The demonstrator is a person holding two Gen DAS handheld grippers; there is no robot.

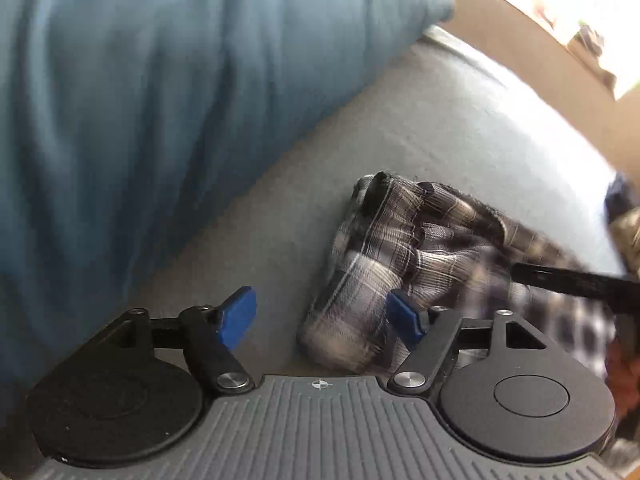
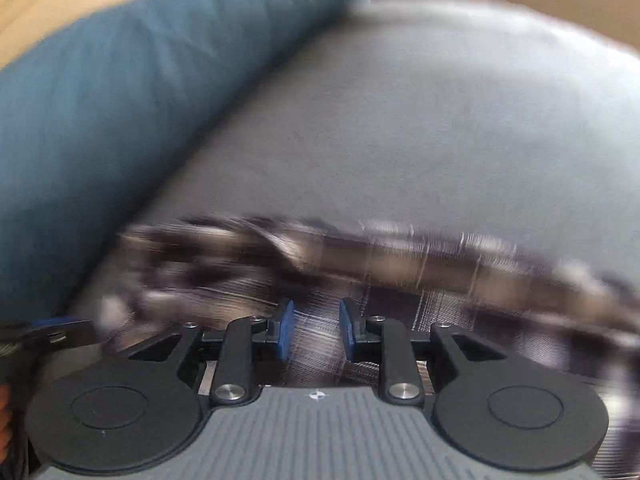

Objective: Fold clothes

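The plaid garment [image 1: 408, 264] lies bunched on the grey bed [image 1: 440, 120], right of centre in the left wrist view. The left gripper [image 1: 322, 318] stands spread, its right pad against the cloth's near end. The right gripper [image 2: 316, 334] hangs directly over the plaid, jaws narrowly apart; whether they pinch it I cannot tell.

On my left a big blue pillow [image 1: 152, 112] rises like a wall along the grey mattress [image 1: 420, 128], so nothing passes that way without pushing into it. Ahead and to the right the mattress lies bare and smooth out to its far edge, with open room above it. The crumpled plaid shirt [image 1: 400, 248] lies heaped close in front of me, its bunched end near the pillow with a strip of bare mattress between them. My right gripper [image 2: 316, 330] is low over the shirt, and its dark finger crosses the right edge of my left view.
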